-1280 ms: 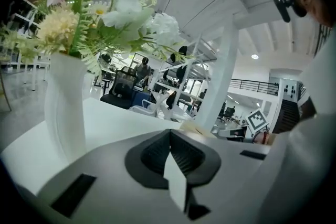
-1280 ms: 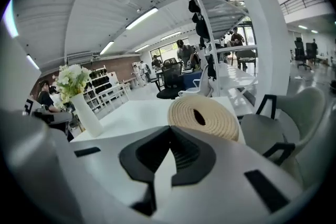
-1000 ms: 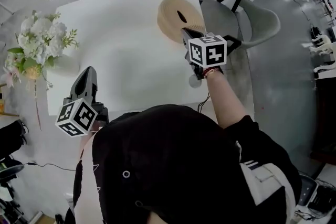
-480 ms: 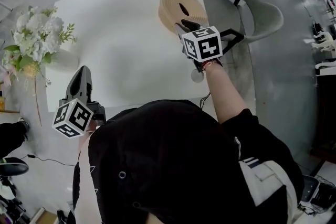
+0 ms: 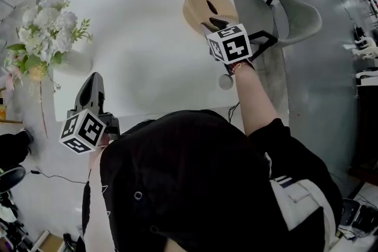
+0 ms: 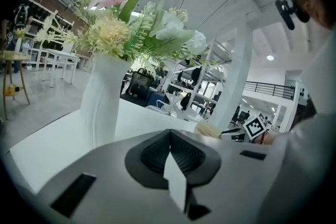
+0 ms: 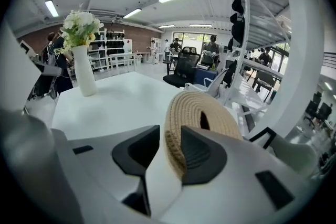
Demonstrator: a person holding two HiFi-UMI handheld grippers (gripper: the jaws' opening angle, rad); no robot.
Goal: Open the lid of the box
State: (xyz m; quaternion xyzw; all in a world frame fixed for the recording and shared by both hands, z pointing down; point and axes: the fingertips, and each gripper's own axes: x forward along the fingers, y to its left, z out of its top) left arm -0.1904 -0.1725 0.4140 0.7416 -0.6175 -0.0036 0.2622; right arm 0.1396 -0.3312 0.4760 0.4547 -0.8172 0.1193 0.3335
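White table [image 5: 147, 50] logged first, as the largest item and bearer of everything else. Found a white vase of flowers [image 5: 44, 38] at its left edge, well apart from the task's thing.

Located the woven box [image 5: 190, 16] at the far right corner of the table, just beside the edge. Noted as round, straw-coloured, coiled in ridged bands, low in build, with one dark slot in the flat lid [image 5: 201, 0]. No long axis to record, being circular; lid judged not yet lifted, though the seam between lid and body could not be made out.

Found the right gripper [image 5: 214, 25] at the near side of the box, pitched downward. Confirmed in the right gripper view: right gripper [image 7: 169, 136] with jaws spread wide, having just been opening, and the near rim of the box [image 7: 174, 134] standing between them. Rim close against one pad, a clear gap at the other; no squeeze seen. Judged that closing on that rim comes next.

Found the left gripper [image 5: 94, 81] at the near left edge of the table, far from the box; jaws together, nothing held.
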